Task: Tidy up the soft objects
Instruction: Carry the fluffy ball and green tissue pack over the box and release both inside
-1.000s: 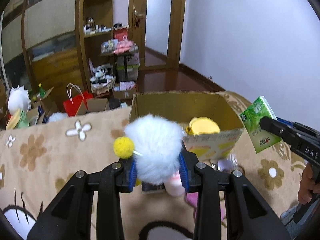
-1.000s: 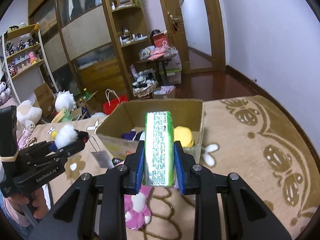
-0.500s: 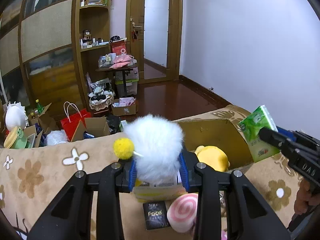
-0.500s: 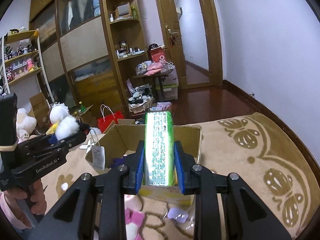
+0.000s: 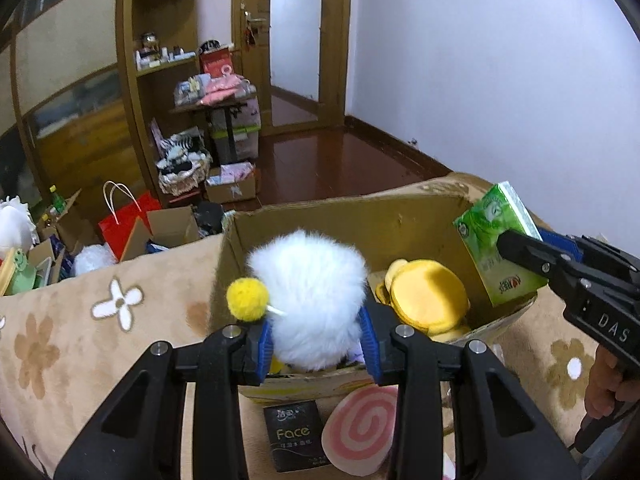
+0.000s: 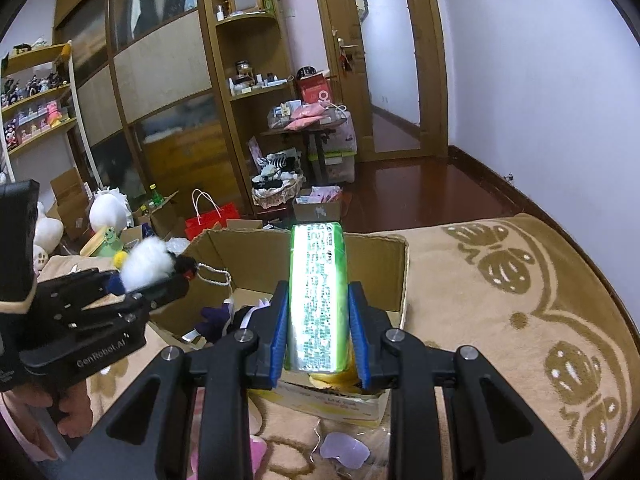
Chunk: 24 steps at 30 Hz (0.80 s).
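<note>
A white fluffy toy [image 5: 308, 304] sits clamped between the left gripper [image 5: 316, 344] fingers, above the cardboard box [image 5: 360, 216] on a beige floral blanket [image 5: 80, 320]. The right gripper [image 6: 318, 338] fingers clasp a green tissue pack [image 6: 318, 300] over the same box, wooden shelves [image 6: 248, 80] behind; both point downward.

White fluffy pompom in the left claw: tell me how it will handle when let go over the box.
The white pompom bulges around the left claw, so it is likely soft and springy. It looks light and should drop gently into the cardboard box.
</note>
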{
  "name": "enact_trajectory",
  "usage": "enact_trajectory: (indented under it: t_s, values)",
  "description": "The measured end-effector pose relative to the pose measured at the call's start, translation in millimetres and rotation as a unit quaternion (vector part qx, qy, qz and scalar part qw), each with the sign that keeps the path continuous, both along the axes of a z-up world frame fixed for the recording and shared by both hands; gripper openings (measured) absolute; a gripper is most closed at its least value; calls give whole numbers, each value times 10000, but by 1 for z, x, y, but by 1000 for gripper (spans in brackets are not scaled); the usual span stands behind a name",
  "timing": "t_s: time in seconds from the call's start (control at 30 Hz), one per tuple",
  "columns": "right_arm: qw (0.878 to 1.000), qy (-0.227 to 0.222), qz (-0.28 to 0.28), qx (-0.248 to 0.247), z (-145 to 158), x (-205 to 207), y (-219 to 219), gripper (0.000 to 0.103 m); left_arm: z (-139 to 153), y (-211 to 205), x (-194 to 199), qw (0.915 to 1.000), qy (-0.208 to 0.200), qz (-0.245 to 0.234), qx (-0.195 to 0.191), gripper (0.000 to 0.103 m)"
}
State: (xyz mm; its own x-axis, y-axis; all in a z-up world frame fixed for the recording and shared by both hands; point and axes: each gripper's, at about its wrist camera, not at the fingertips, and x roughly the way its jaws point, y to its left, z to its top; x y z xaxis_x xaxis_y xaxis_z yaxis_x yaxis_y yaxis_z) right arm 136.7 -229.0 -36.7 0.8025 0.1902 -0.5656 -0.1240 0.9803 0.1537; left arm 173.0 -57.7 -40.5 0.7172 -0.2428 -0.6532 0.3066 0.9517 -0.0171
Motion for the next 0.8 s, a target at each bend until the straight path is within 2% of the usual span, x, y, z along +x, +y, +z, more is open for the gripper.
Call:
enact_trajectory:
  t_s: [0.13, 0.2, 0.27, 0.37, 0.43, 0.5, 0.57, 0.63, 0.7, 0.77, 0.8]
  values:
    - [10000, 59, 8, 77, -3, 3, -3, 32, -4, -1, 2, 10000, 56, 10, 78, 36]
    - [10000, 58, 2, 79, -4, 3, -4, 32, -5, -1, 3, 9999, 81, 33, 70, 42]
    - [9999, 80, 13, 90, -4, 4, -4, 32, -4, 0, 1, 9999, 18, 95, 107, 57]
    - [9998, 131, 28, 114, -6, 3, -3, 32, -3, 4, 3, 9998, -3, 163, 127, 71]
    - [9998, 155, 38, 128, -7, 3, -3, 33, -4, 7, 5, 9997, 56, 202, 80, 72]
    - [9998, 166, 43, 134, -8, 3, -2, 38, -4, 8, 5, 9996, 89, 245, 98, 72]
    - [9998, 128, 44, 150, -7, 1, -2, 52, -3, 11, 6, 9995, 109, 278, 133, 76]
    - [9998, 99, 77, 148, -5, -1, -1, 58, -1, 14, 6, 9994, 111, 307, 152, 81]
    - [9998, 96, 97, 130, -3, -3, 0, 60, 1, 17, 3, 9992, 99, 343, 156, 85]
    - [9998, 110, 70, 153, -1, -5, 0, 72, 2, 21, -1, 9991, 111, 377, 159, 88]
    - [9997, 114, 52, 190, 0, -7, -1, 74, 2, 22, -3, 9990, 123, 407, 164, 88]
